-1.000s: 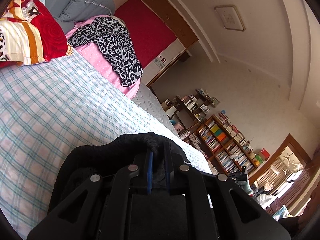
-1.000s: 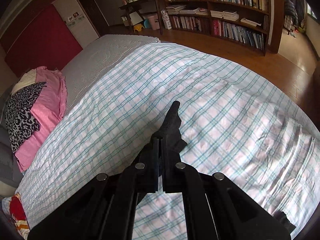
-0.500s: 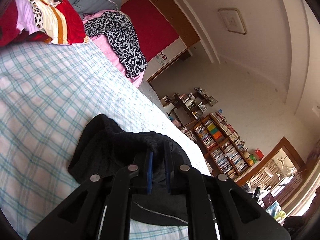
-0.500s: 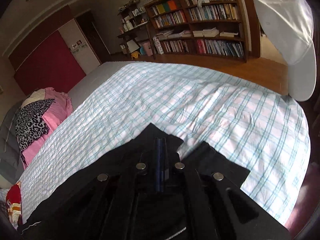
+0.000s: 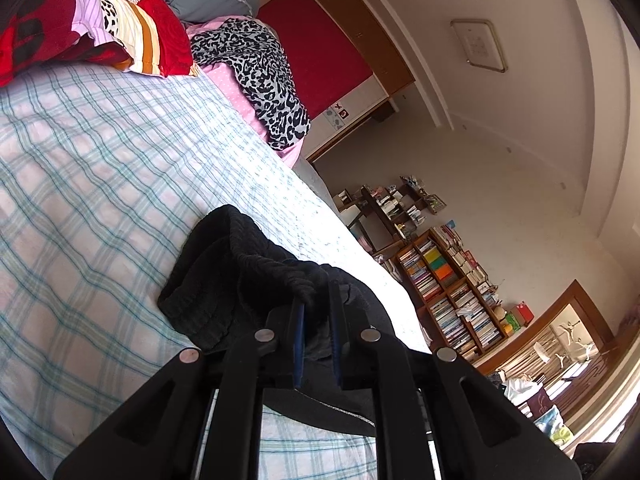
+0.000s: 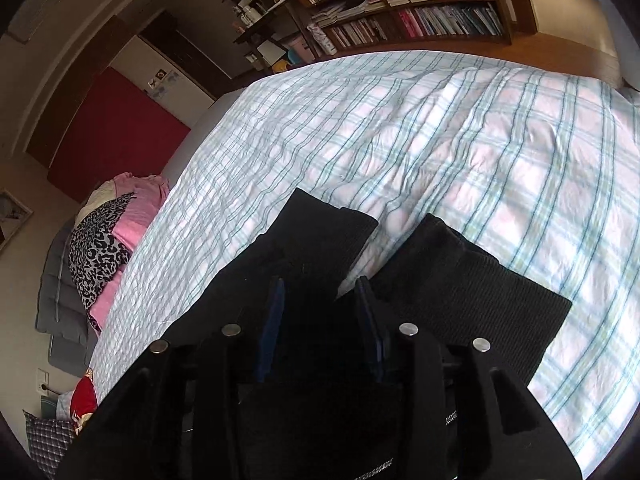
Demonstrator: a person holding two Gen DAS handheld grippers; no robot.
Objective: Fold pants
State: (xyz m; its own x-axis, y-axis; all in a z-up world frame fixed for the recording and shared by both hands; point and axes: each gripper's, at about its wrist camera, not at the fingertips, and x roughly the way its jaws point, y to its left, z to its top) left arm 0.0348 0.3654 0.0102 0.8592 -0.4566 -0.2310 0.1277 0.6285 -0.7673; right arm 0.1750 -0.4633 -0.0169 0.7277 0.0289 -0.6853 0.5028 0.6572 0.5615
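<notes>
Plaid bedsheet (image 6: 460,152) fills my view, with the black pants (image 6: 472,292) lying on it. My left gripper (image 5: 316,308) pinches their bunched waistband; my right gripper's (image 6: 320,300) jaws are opening, fabric loose between them.

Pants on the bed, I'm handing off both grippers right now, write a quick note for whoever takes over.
Left gripper: shut on the bunched waistband of the black pants, low over the bed.
Right gripper: jaws opening, letting go; pants fabric lies between the fingers but the pads no longer press it.
Pants: laid on the plaid bed, the two leg cuffs side by side ahead of the right gripper.
Done: pants brought down onto the bed.
Left: release the waistband, smooth the fabric, then make the folds. How flat the middle lies is not visible.
</notes>
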